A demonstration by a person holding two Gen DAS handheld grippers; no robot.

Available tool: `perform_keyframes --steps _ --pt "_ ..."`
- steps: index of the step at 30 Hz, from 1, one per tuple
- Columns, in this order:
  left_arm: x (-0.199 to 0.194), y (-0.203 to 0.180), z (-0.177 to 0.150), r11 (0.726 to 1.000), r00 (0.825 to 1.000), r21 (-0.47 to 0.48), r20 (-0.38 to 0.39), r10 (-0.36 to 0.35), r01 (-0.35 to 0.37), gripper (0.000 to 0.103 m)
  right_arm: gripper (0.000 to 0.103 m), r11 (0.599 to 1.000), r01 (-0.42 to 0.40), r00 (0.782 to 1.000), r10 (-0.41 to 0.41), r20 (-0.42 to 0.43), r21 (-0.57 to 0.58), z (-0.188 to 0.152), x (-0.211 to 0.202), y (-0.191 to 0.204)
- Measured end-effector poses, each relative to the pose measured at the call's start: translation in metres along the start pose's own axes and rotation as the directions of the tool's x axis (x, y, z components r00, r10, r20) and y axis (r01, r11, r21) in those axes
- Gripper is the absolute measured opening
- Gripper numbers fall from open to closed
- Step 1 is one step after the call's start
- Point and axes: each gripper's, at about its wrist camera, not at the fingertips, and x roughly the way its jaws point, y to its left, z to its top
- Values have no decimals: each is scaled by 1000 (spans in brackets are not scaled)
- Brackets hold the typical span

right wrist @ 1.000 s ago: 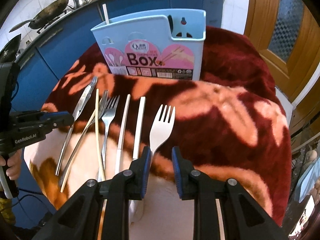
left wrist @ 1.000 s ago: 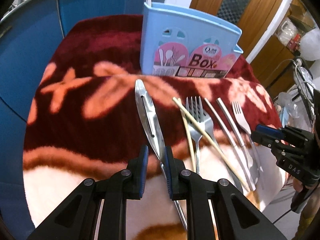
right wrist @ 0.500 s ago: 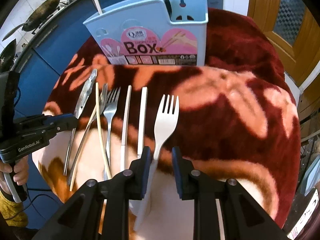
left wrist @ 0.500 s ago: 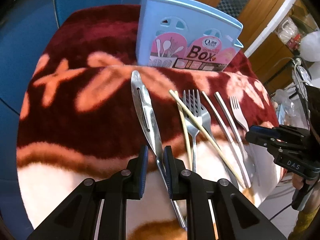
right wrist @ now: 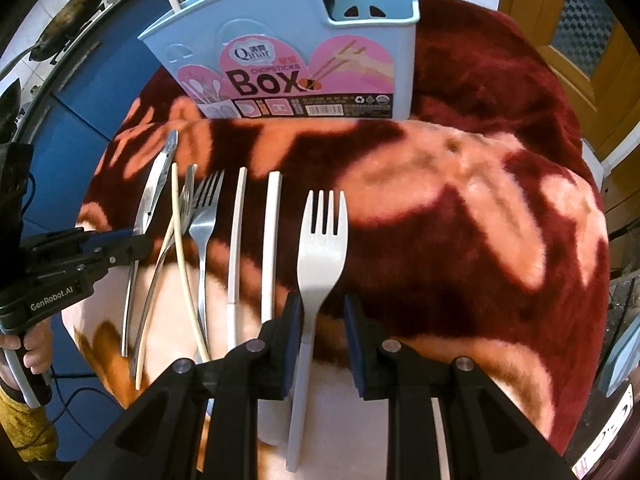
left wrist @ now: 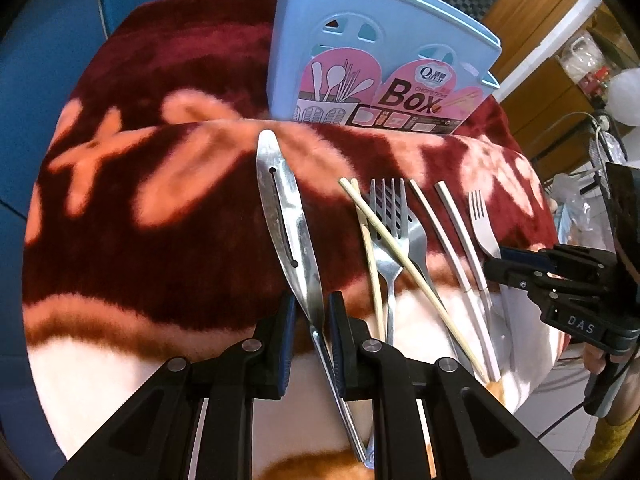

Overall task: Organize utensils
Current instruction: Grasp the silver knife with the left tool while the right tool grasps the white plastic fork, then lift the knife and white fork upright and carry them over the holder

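A row of utensils lies on a red and pink blanket (left wrist: pixel 140 200). My left gripper (left wrist: pixel 311 312) is open, its fingers either side of the steel tongs (left wrist: pixel 286 224), not closed on them. My right gripper (right wrist: pixel 319 316) is open, straddling the neck of the white plastic fork (right wrist: pixel 322 248). Between them lie two steel forks (left wrist: pixel 390 220), bamboo chopsticks (left wrist: pixel 400 252) and white chopsticks (right wrist: pixel 272 232). The light blue chopsticks box (right wrist: pixel 296 52) stands upright behind the row, with one white stick in it.
Blue cabinets (left wrist: pixel 48 40) stand behind and to the left of the blanket. A wooden door (right wrist: pixel 580 20) is at the right. Pans (right wrist: pixel 68 24) sit on the counter at the far left. The blanket edge drops off near me.
Both grippers have moved forward and lower. The left one now has the tongs between its fingers, the right one the white fork's neck. Both stay open.
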Motion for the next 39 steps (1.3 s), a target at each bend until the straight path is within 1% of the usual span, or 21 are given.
perform_keyframes --steps 3,5,6,12,16,18,20,22,25,27,30,31,36,39 --pt "2 1 3 1000 1000 10 -19 -7 8 16 24 1000 -5 1000 5 -8 -1 1 0 -1" --pt "3 2 5 1000 999 4 -29 -17 17 16 21 1000 14 1000 -14 1 -16 1 -1 1" --pt "3 3 5 1000 999 4 -30 -20 20 16 18 999 28 1000 -27 10 -23 0 -1 2" --pt "2 8 4 999 999 -16 -11 -37 37 14 13 1000 28 998 -28 64 -4 -5 -6 -2" --pt "-4 16 -3 997 998 -46 32 -58 60 13 13 1000 14 994 -15 110 9 -11 -12 -6" --pt "-8 18 -7 996 996 -52 60 -69 72 13 12 1000 -4 989 1 146 17 -15 -17 -8" --pt "-14 21 -11 994 990 -55 106 -88 95 12 12 1000 -17 983 13 181 22 -19 -22 -11" --pt "-20 22 -14 993 985 -53 147 -93 102 12 12 999 -37 976 28 216 35 -21 -27 -13" --pt "-32 22 -17 994 971 -38 220 -93 104 12 12 997 -68 960 54 276 41 -24 -37 -16" --pt "-41 19 -18 994 958 -24 272 -95 105 12 12 995 -89 944 70 322 45 -26 -45 -18" --pt "-56 17 -19 994 930 -4 353 -100 109 12 12 993 -104 919 77 386 50 -28 -57 -23" --pt "-59 17 -19 994 923 0 370 -103 111 12 12 994 -102 912 74 404 48 -29 -59 -24" --pt "-78 14 -14 993 878 20 465 -110 114 12 12 995 -92 860 59 506 40 -25 -75 -16" --pt "-88 12 -6 993 850 30 516 -110 110 12 12 997 -76 833 46 551 33 -21 -84 -13"
